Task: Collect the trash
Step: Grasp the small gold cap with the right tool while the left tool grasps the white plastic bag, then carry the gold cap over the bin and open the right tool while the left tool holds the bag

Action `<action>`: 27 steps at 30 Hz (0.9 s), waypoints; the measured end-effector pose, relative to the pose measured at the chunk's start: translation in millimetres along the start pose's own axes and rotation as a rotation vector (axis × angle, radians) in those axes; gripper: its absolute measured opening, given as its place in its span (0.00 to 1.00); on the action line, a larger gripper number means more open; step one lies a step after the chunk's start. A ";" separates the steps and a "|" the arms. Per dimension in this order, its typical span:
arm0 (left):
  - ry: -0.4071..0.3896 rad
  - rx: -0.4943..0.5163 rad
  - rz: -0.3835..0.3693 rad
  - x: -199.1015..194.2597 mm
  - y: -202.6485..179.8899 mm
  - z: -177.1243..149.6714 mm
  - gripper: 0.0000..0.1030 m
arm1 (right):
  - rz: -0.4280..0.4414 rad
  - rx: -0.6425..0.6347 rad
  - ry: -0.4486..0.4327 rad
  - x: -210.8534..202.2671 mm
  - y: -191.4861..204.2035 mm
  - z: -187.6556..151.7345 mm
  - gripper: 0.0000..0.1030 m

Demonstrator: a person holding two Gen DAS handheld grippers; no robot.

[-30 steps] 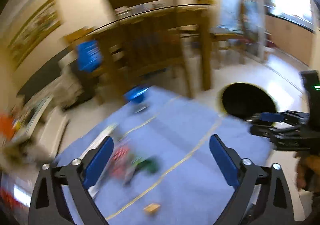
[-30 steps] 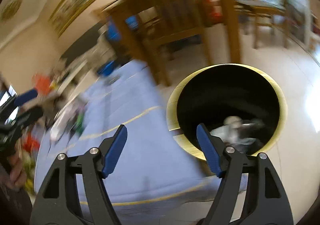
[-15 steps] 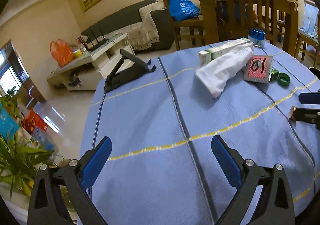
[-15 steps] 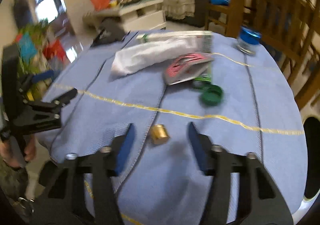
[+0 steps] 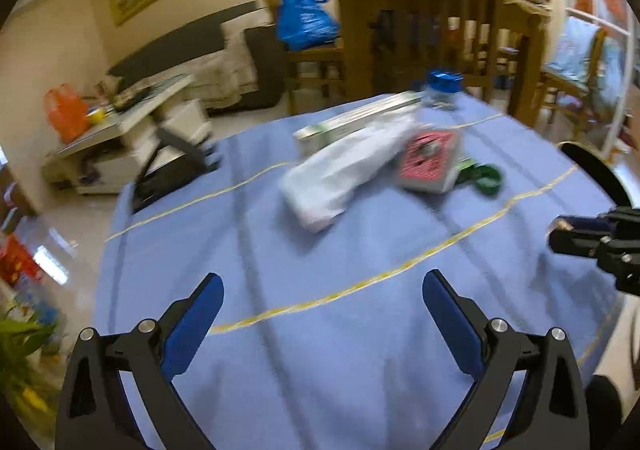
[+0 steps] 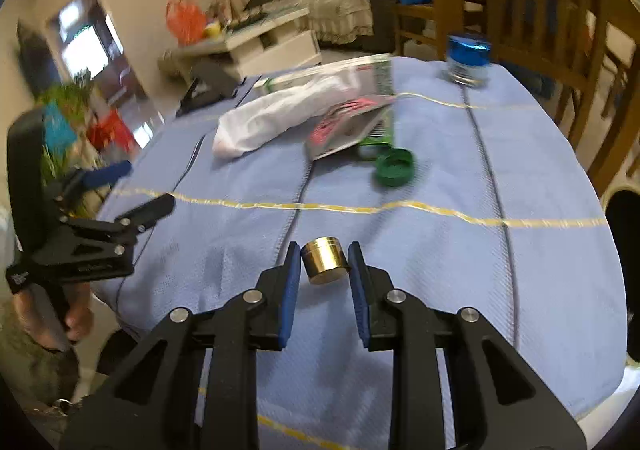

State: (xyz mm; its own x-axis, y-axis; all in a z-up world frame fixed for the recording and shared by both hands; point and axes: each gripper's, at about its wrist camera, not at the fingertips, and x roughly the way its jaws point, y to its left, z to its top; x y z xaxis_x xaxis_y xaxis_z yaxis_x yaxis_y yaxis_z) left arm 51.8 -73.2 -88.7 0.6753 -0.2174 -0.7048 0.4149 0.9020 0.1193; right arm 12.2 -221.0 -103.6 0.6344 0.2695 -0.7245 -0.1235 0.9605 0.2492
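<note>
In the right wrist view, the right gripper (image 6: 324, 270) is at the lower centre of the frame. Its two blue fingers (image 6: 291, 290) stand narrowly apart, one on each side of a small gold cap (image 6: 325, 260), with a thin gap on both sides, so they do not clamp it. The cap lies on the blue tablecloth (image 6: 440, 270), just below a yellow stripe.

Higher in the frame lie a green lid (image 6: 394, 166), a red and white packet (image 6: 346, 125), a white bag (image 6: 280, 111) and a long green and white box (image 6: 332, 75), all close together. A blue-topped jar (image 6: 467, 58) stands in the upper right, apart from them.

In the left wrist view, the left gripper (image 5: 322, 314) is at the bottom centre, its fingers wide apart over bare cloth, holding nothing. At the right edge of that frame a dark round bin (image 5: 600, 173) shows beyond the table.
</note>
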 end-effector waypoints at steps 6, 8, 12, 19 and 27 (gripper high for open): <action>0.015 -0.056 -0.055 35.9 13.2 43.6 0.93 | 0.012 0.079 -0.025 -16.3 -33.5 -11.3 0.24; 0.046 -0.096 -0.070 56.0 26.1 57.2 0.93 | 0.013 0.087 -0.030 -17.8 -36.9 -13.8 0.24; 0.101 -0.040 -0.027 93.5 22.1 74.8 0.89 | 0.020 0.092 -0.037 -15.7 -36.5 -13.0 0.24; 0.164 0.043 -0.057 108.4 6.5 58.5 0.04 | 0.027 0.096 -0.032 -12.7 -35.0 -18.8 0.24; 0.093 -0.079 -0.095 35.6 36.7 2.5 0.03 | 0.035 0.110 -0.059 -20.6 -33.1 -17.7 0.24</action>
State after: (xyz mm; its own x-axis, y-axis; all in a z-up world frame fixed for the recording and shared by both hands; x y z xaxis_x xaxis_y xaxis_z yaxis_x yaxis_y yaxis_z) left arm 92.6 -48.8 -107.7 0.5745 -0.2712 -0.7723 0.4225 0.9064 -0.0040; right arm -10.3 -257.1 -108.3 0.6752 0.2948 -0.6762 -0.0638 0.9366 0.3446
